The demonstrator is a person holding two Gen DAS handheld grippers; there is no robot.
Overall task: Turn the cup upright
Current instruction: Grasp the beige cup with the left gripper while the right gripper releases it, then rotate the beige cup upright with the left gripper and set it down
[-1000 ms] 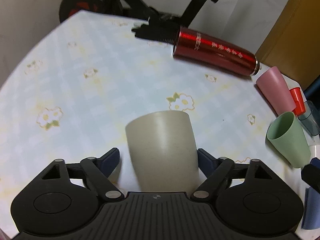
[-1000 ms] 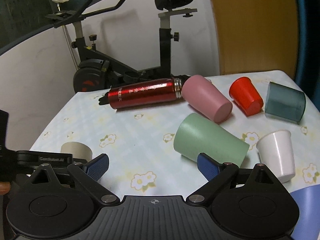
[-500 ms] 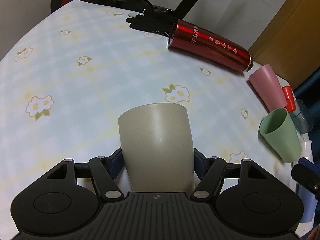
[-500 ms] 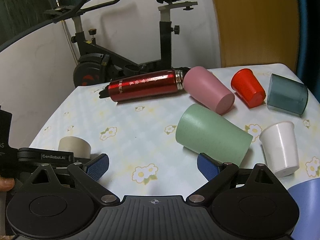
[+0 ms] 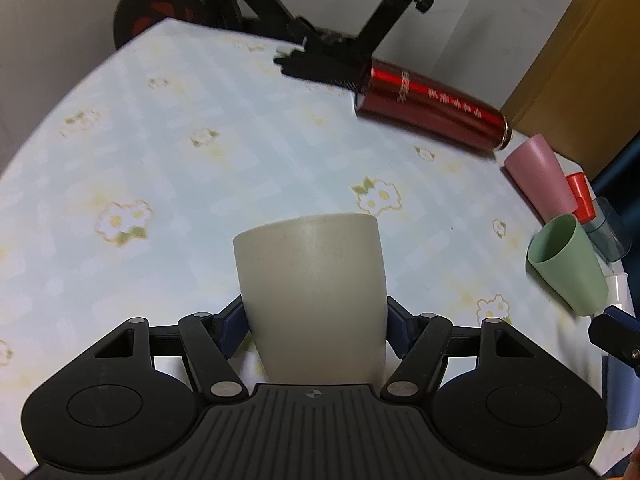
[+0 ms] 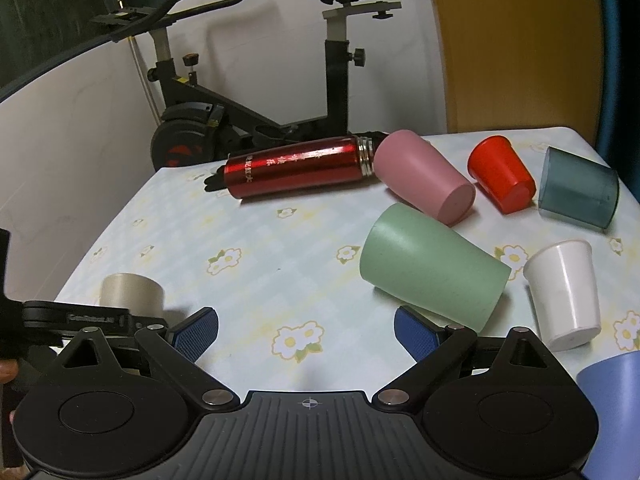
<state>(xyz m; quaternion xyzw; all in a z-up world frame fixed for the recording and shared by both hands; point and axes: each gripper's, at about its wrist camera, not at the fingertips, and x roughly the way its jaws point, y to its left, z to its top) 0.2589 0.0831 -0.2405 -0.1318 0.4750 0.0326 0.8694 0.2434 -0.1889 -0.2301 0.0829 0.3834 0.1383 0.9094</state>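
Observation:
A beige cup [image 5: 314, 300] stands mouth-down, its closed base on top. My left gripper [image 5: 316, 322] is shut on it, the blue pads pressed against both sides low on the cup. The same cup [image 6: 132, 294] shows at the far left of the right wrist view, with the left gripper's black body in front of it. My right gripper [image 6: 306, 326] is open and empty, above the flowered tablecloth [image 6: 256, 280], just left of a green cup [image 6: 432, 270] lying on its side.
A red flask [image 6: 298, 172] lies at the back, with a pink cup [image 6: 426, 194], a red cup [image 6: 502, 174] and a grey-blue cup [image 6: 578, 188] on their sides. A white cup [image 6: 564, 292] stands mouth-down; a blue cup [image 6: 612, 396] is at the right edge. An exercise bike stands behind the table.
My left gripper closed on the beige cup and now holds it; the view has tilted up a little. The right gripper moved slightly forward and stayed open.

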